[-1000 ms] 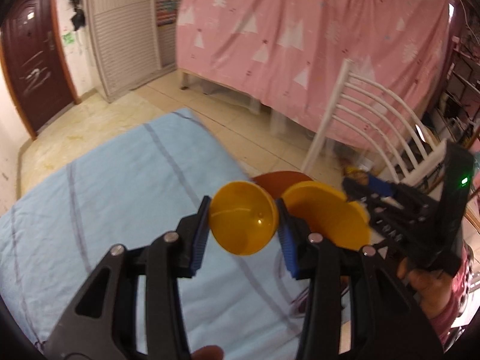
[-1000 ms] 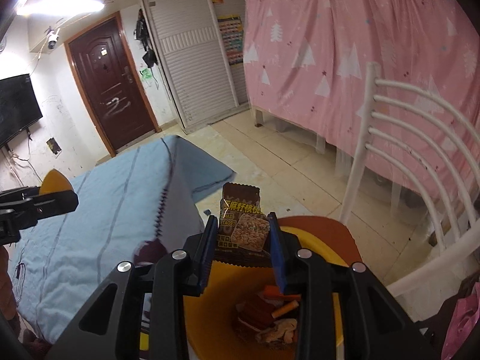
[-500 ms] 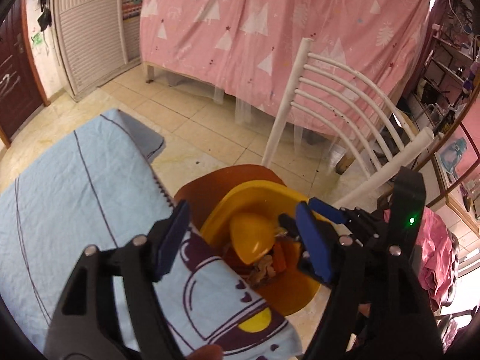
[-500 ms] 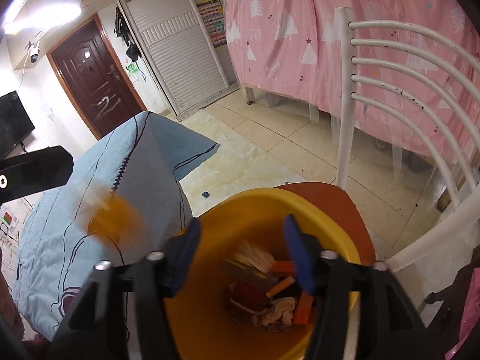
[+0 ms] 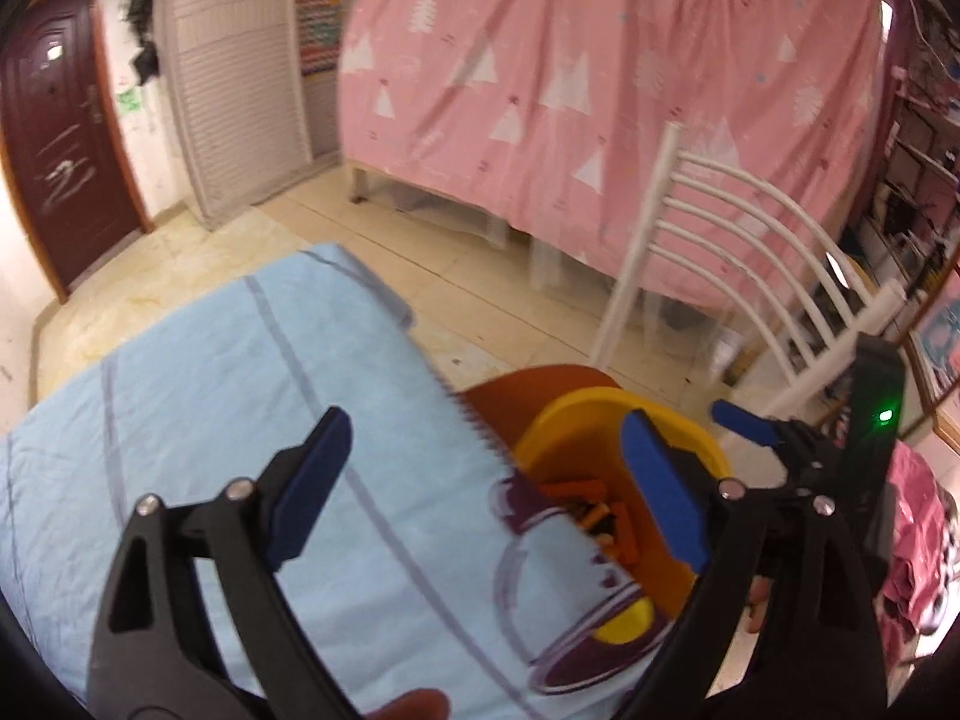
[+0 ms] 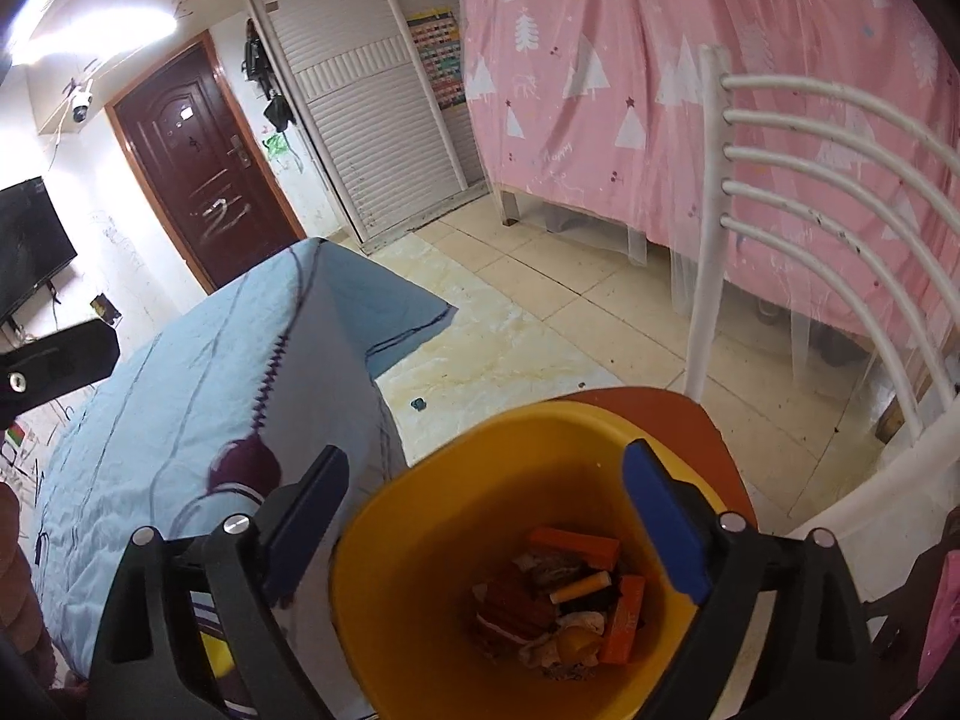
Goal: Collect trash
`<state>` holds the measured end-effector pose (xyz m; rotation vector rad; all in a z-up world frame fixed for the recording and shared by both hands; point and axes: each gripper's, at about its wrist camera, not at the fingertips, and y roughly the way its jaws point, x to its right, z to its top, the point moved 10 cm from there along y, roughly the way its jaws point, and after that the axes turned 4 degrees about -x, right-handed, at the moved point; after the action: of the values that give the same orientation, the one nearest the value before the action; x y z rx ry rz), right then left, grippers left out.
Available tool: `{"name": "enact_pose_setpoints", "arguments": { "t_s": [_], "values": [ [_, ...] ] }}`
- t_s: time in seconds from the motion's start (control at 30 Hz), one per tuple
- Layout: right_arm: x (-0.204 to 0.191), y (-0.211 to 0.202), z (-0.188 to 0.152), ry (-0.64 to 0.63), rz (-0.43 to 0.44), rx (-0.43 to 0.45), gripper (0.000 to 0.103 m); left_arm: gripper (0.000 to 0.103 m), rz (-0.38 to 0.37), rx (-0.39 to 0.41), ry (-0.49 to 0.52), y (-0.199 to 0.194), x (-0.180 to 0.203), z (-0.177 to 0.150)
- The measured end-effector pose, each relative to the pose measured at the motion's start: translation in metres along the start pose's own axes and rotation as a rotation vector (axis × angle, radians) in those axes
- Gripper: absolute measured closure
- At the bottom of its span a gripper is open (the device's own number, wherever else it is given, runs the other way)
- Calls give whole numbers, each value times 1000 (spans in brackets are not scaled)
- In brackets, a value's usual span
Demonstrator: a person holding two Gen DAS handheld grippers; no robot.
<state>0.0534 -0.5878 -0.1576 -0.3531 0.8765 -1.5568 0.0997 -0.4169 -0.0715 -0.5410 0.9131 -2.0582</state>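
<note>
A yellow bin (image 6: 420,540) stands on an orange chair seat (image 6: 678,414) beside the blue-covered table. It holds a pile of trash (image 6: 564,594): wrappers, orange pieces and a yellow ball. My right gripper (image 6: 486,516) is open and empty, right above the bin. My left gripper (image 5: 486,480) is open and empty over the table's edge, with the bin (image 5: 570,420) just to the right of it. The right gripper's blue fingertips (image 5: 738,420) show at the right of the left wrist view.
A light blue cloth (image 5: 210,390) with purple lines covers the table. A white chair back (image 6: 810,180) rises behind the bin. A pink curtain (image 5: 600,90) hangs at the back. A brown door (image 6: 198,168) and white shutters stand at the far left.
My left gripper opened, dropped the yellow ball into the bin and drew back over the table. My right gripper opened, and the snack wrapper fell into the bin.
</note>
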Motion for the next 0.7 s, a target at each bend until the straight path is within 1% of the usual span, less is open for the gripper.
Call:
{"name": "enact_pose_setpoints", "arguments": {
  "t_s": [0.13, 0.27, 0.4, 0.5, 0.7],
  "values": [
    [-21, -8, 12, -41, 10, 25, 16, 16, 51, 38, -44, -15, -33, -9],
    [-51, -20, 28, -115, -1, 74, 15, 16, 128, 73, -110, -36, -79, -21],
    [-86, -27, 39, -165, 33, 104, 14, 16, 190, 101, -172, -56, -122, -35],
    [-116, -28, 45, -196, 72, 115, 14, 16, 263, 142, -211, -75, -151, -46],
    [-176, -23, 46, -275, 134, 109, 13, 16, 328, 172, -278, -101, -194, -69]
  ]
}}
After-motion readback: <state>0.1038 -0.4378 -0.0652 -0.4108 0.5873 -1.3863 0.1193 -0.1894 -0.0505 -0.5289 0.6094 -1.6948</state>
